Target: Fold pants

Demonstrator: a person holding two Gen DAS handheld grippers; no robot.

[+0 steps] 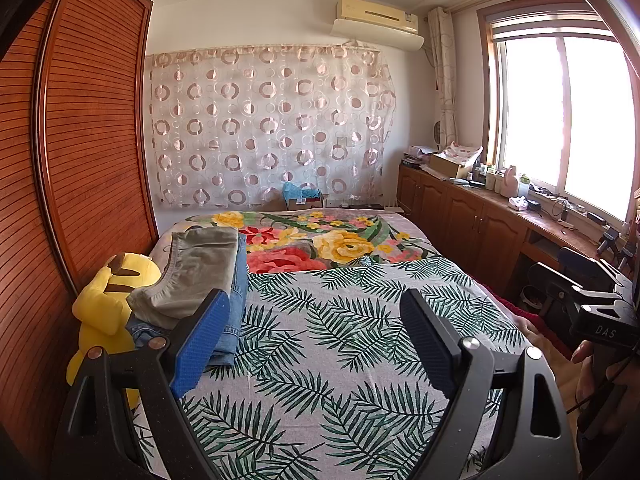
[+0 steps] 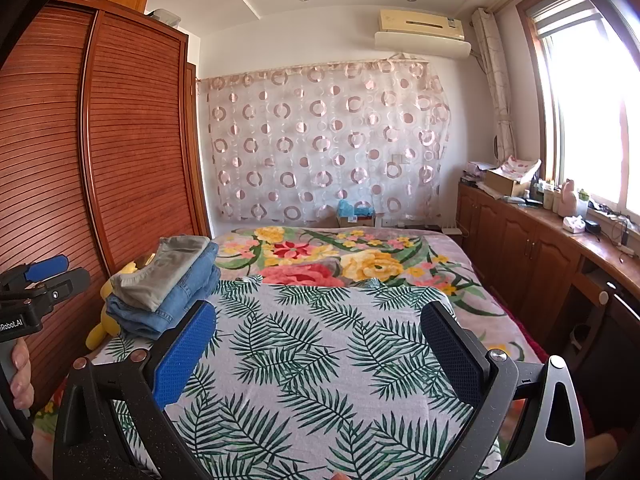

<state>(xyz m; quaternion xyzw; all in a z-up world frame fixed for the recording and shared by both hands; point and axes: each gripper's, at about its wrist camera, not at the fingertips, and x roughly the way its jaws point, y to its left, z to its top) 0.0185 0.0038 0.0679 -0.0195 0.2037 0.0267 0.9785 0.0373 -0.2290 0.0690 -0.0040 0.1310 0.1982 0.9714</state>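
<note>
Both tools are hanging above the near part of the bed, with nothing between their fingers. The left tool is holding its fingers spread wide, one blue pad on the left and one dark pad on the right, with the palm-leaf sheet showing in the gap. The right tool is standing spread in the same way, gripping nothing.

The pants are lying already folded in a stack at the far left edge of the bed, just beside the slatted wooden wardrobe. The grey-green pants are sitting on top, and the blue jeans are lying under them, sticking out on the right and near sides. The left tool's blue pad is overlapping the near corner of the stack in the left wrist view; whether it is touching the cloth I cannot tell. A yellow plush toy is sitting just left of the stack, between it and the wardrobe.

Beyond the leaf sheet a floral blanket is covering the far part of the bed. A sheer curtain with circles is hanging on the far wall under an air conditioner. Along the right wall a wooden tabletop under the window is carrying boxes and bottles.
</note>
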